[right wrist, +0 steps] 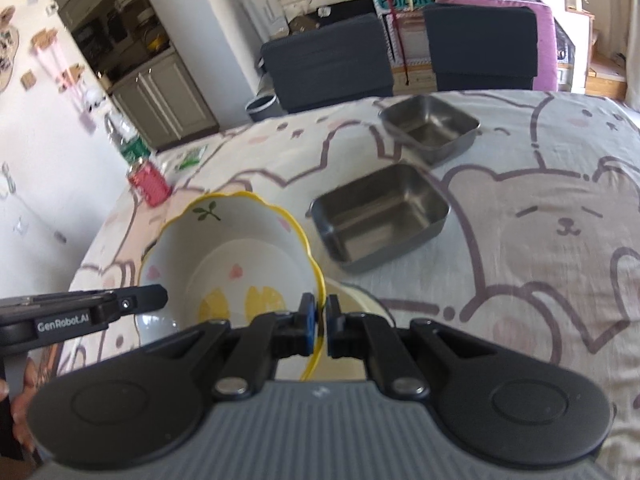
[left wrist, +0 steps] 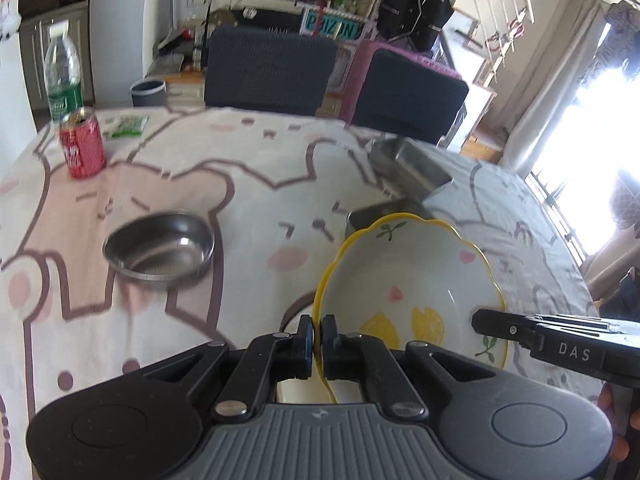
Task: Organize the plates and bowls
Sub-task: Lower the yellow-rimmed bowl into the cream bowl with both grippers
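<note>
Both grippers pinch one lemon-patterned bowl [left wrist: 408, 280] by its yellow scalloped rim. At bottom centre of the left view, the left gripper [left wrist: 317, 344] is closed tight on the bowl's left edge; at bottom centre of the right view, the right gripper [right wrist: 319, 326] clamps the opposite edge. Under the bowl, a pale dish [right wrist: 360, 300] peeks out. Farther up the bear-print tablecloth [right wrist: 540, 240] sit a round steel bowl [left wrist: 160, 246], two square steel trays [right wrist: 380, 216] [right wrist: 430, 126], then a red can [left wrist: 83, 142] and water bottle [left wrist: 62, 76] at upper left.
</note>
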Motion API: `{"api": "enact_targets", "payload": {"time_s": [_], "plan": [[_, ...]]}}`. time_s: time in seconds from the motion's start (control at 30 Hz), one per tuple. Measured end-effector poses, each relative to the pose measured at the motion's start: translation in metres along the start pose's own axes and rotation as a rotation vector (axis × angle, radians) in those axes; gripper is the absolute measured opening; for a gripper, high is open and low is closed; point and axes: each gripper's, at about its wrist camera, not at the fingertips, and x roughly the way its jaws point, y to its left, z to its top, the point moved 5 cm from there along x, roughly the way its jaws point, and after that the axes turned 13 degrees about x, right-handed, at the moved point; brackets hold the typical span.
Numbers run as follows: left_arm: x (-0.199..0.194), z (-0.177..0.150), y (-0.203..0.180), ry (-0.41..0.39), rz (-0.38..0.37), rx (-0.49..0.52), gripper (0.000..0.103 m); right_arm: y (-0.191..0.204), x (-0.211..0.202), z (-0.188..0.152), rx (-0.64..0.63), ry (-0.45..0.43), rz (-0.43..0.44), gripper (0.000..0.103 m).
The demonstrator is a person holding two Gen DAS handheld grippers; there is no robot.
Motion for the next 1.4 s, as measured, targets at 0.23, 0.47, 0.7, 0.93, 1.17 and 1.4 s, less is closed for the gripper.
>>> {"api": "enact_targets", "payload": {"time_s": [0.23,0.47,0.7,0.93,1.17,1.4], "plan": [[0.014,-0.014,-0.002,0.079,-0.021,0.003,0.004,-0.002,0.014,-0.012,-0.029,0.078,-0.054,0.007],[0.020,-0.018,-0.003,0.110,-0.025,0.011,0.004,-0.007,0.016,-0.019,-0.051,0.111,-0.077,0.007],[0.024,-0.022,-0.006,0.140,-0.023,0.030,0.004,-0.006,0.016,-0.024,-0.078,0.141,-0.089,0.007],[0.029,-0.026,-0.011,0.166,-0.016,0.060,0.005,-0.009,0.016,-0.027,-0.091,0.155,-0.104,0.007],[0.033,-0.028,-0.013,0.189,-0.012,0.077,0.006,-0.010,0.017,-0.028,-0.101,0.169,-0.112,0.007],[0.036,-0.028,-0.013,0.194,-0.005,0.082,0.006,-0.011,0.018,-0.028,-0.101,0.172,-0.118,0.007]]}}
